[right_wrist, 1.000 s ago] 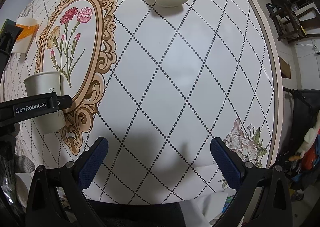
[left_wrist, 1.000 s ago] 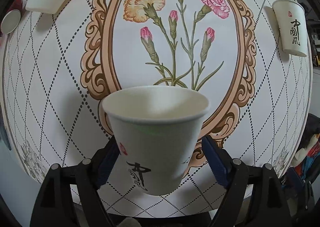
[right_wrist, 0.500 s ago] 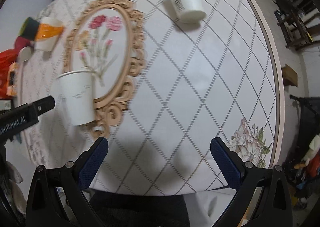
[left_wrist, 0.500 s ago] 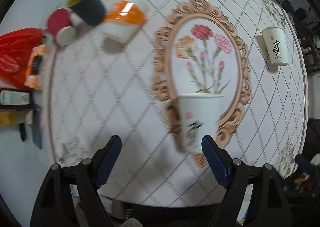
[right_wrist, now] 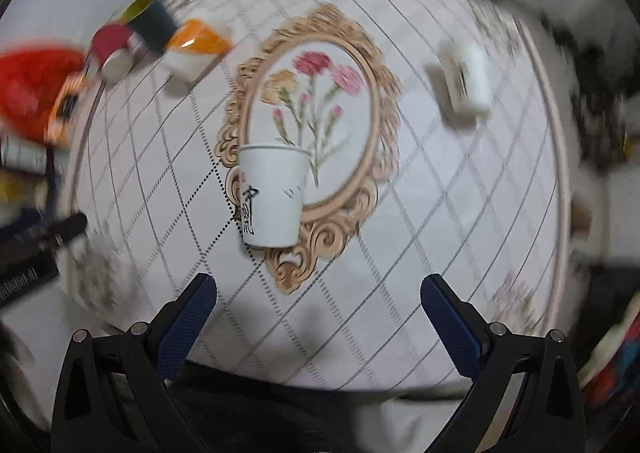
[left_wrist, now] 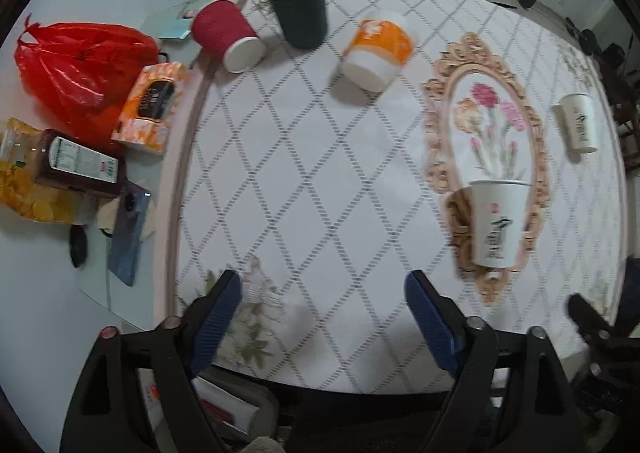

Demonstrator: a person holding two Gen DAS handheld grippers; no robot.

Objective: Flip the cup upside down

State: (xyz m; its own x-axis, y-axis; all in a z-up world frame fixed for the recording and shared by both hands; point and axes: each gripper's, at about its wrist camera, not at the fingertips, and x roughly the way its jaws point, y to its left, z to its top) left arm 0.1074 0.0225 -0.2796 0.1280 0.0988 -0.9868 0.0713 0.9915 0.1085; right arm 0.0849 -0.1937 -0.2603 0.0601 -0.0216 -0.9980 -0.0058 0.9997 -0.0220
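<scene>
Released since 1.0 s ago: white paper cup (left_wrist: 498,223), then clamped in the left hand-held gripper (left_wrist: 323,317), now stands free on the table (left_wrist: 320,173), mouth up, base down. Left unit has backed away and swung left; the cup sits off to its right, well apart from both fingers.

Cup posn: on the lower rim of the ornate oval flower frame (left_wrist: 486,157) printed on the tablecloth. Black brush-style characters and a small red mark show on its side wall. In the right wrist view the cup (right_wrist: 273,195) sits ahead of the right hand-held gripper (right_wrist: 319,309), slightly left of centre, apart from both fingers.

Gripper status:
- Left: jaws spread wide, nothing between the blue pads (left_wrist: 218,315).
- Right: jaws spread wide, nothing between the pads (right_wrist: 188,323).

Both views carry motion blur; right wrist view is worse toward the edges.

Other items on the table:
- Second white paper cup (left_wrist: 578,127), same markings, at the right of the frame, well apart from the first. Blur prevents telling which way up.
- Orange-and-white cup (left_wrist: 378,49), to the upper left of the frame.
- Dark cup w/ yellow interior (left_wrist: 300,9), mouth up, far edge.
- Red cup (left_wrist: 228,33), just beside the dark one.

Left of the cloth: red plastic bag (left_wrist: 80,65), orange tissue pack (left_wrist: 150,107), dark bottle w/ label (left_wrist: 76,167), phone (left_wrist: 130,233).
</scene>
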